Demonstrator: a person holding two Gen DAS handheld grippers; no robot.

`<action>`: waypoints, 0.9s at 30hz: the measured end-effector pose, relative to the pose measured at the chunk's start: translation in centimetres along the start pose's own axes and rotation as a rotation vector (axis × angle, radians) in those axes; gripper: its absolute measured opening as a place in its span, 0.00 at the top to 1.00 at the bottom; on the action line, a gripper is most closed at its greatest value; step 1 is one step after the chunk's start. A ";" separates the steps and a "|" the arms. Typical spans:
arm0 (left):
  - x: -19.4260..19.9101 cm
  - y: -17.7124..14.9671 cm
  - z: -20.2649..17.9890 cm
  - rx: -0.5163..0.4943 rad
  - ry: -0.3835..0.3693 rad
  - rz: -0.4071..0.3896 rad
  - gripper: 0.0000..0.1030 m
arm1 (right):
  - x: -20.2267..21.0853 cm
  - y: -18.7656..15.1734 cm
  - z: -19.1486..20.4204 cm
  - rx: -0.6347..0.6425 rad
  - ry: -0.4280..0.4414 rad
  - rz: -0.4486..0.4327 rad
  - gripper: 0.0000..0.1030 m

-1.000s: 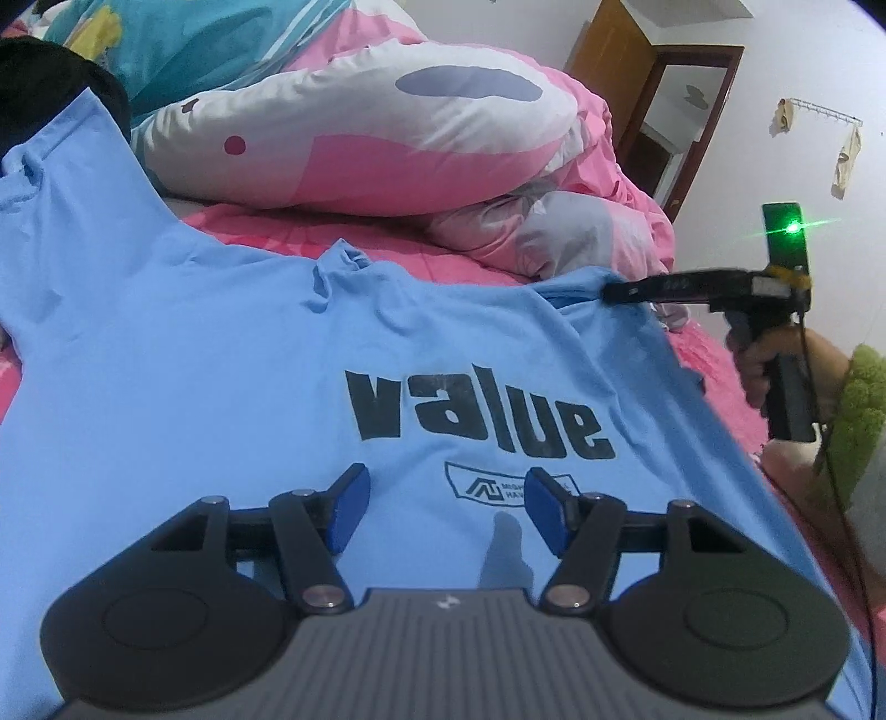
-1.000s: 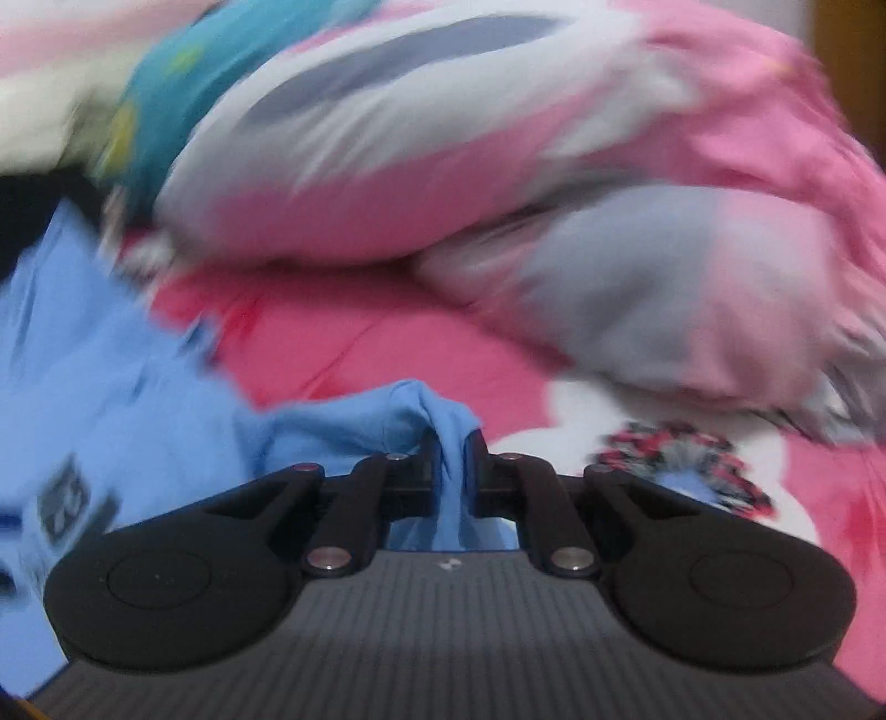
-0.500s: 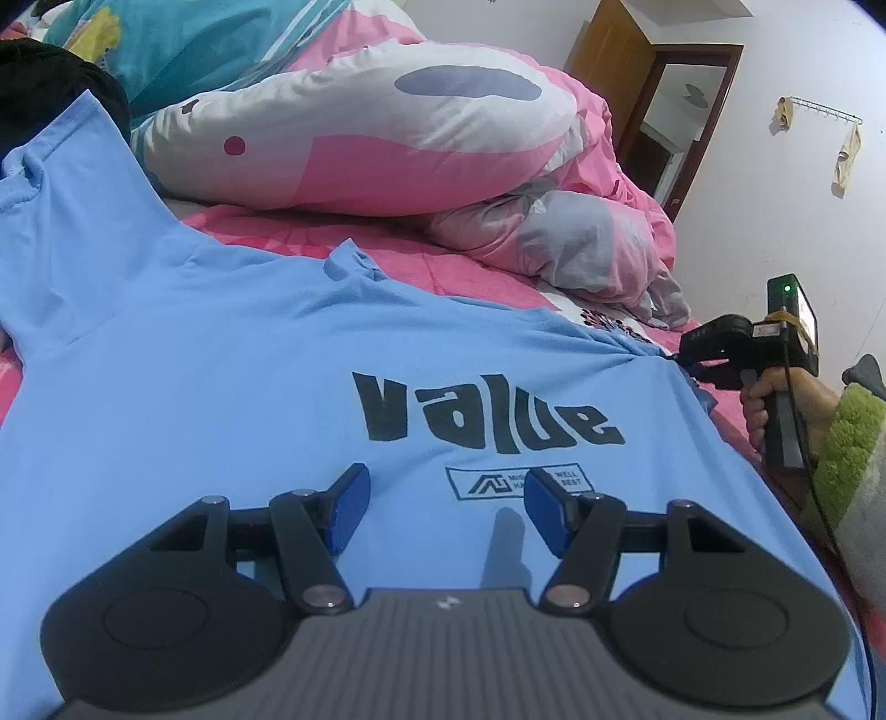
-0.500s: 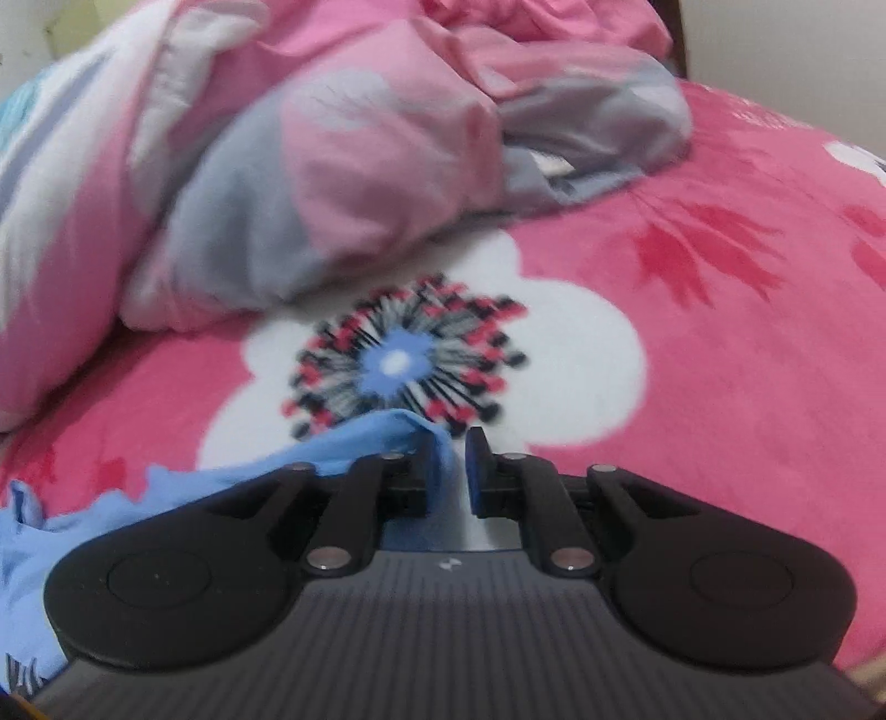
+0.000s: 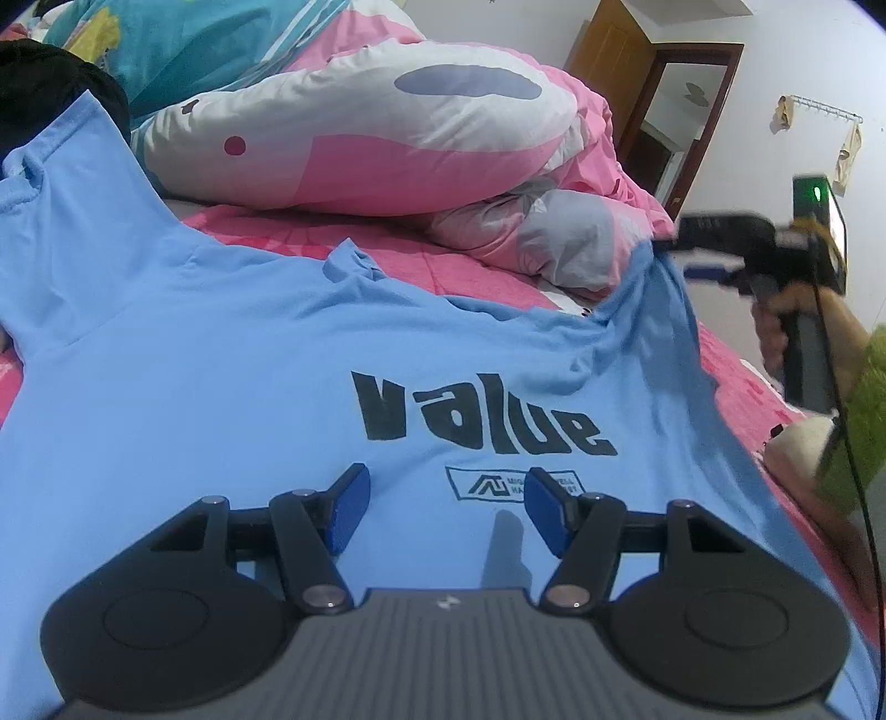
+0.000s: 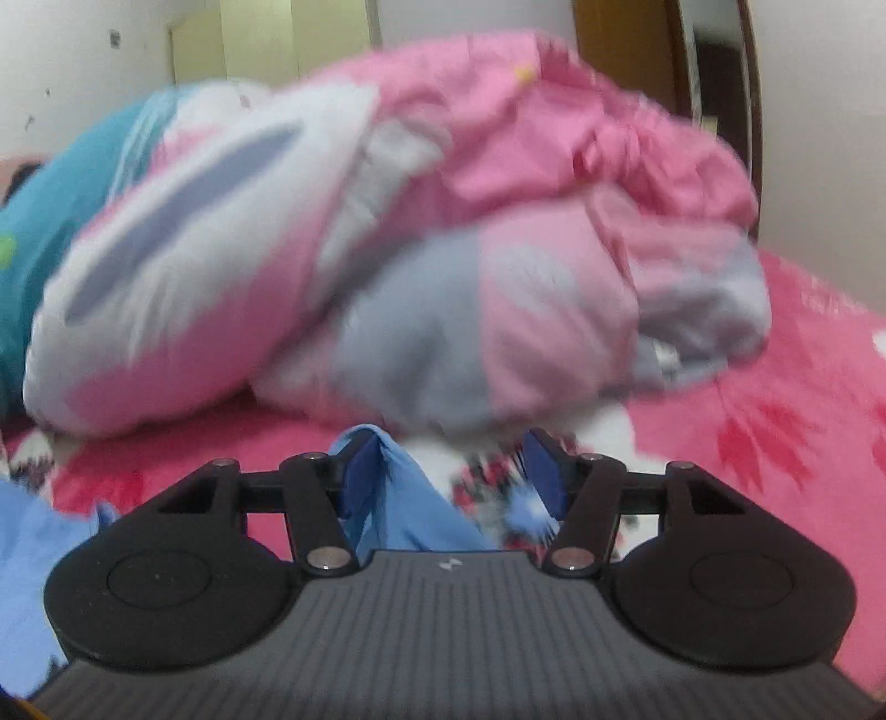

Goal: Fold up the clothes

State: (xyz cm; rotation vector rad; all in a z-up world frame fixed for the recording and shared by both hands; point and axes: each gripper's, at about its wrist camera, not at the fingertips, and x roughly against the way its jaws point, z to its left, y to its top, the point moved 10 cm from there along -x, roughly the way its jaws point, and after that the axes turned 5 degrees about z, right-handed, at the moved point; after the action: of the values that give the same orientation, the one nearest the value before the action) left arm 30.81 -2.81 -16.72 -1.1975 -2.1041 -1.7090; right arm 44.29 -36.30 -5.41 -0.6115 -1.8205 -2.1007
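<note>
A light blue T-shirt printed "value" lies spread on the bed. My left gripper hovers low over its chest print, open, with nothing between the blue pads. At the right, my right gripper holds the shirt's far right corner raised off the bed. In the right wrist view that gripper has its jaws opening. The blue corner still hangs against the left pad, and the right pad stands clear of it. This view is blurred by motion.
A bunched pink, white and grey quilt lies beyond the shirt, with a teal pillow behind it. The pink flowered bedspread shows to the right. A hand in a green sleeve grips the right tool. A black cloth sits far left.
The right gripper's jaws have parted from a tight pinch on the shirt corner. That hand rose and swung, lifting the corner off the bed again. The left gripper has kept still.
</note>
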 end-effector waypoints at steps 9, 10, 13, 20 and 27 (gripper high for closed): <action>0.0 0.0 0.0 0.007 -0.004 0.000 0.39 | -2.8 -1.6 10.3 0.221 0.259 0.079 0.45; 0.0 0.0 0.0 0.007 -0.003 0.000 0.39 | -3.2 -2.1 11.5 0.251 0.305 0.104 0.45; 0.0 0.0 0.0 0.005 -0.001 0.000 0.39 | -5.0 -4.8 14.8 0.392 0.399 0.228 0.45; 0.0 -0.1 0.1 0.006 -0.002 -0.001 0.39 | -7.8 -11.1 19.8 0.602 0.545 0.459 0.54; 0.0 0.0 0.1 0.009 -0.006 -0.002 0.38 | -6.1 -7.6 19.8 0.647 0.433 0.195 0.98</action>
State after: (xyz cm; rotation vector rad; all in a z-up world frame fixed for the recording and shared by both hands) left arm 30.79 -2.73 -16.75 -1.2002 -2.1152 -1.6965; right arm 48.35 -15.87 -12.85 -0.1404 -1.9212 -1.2717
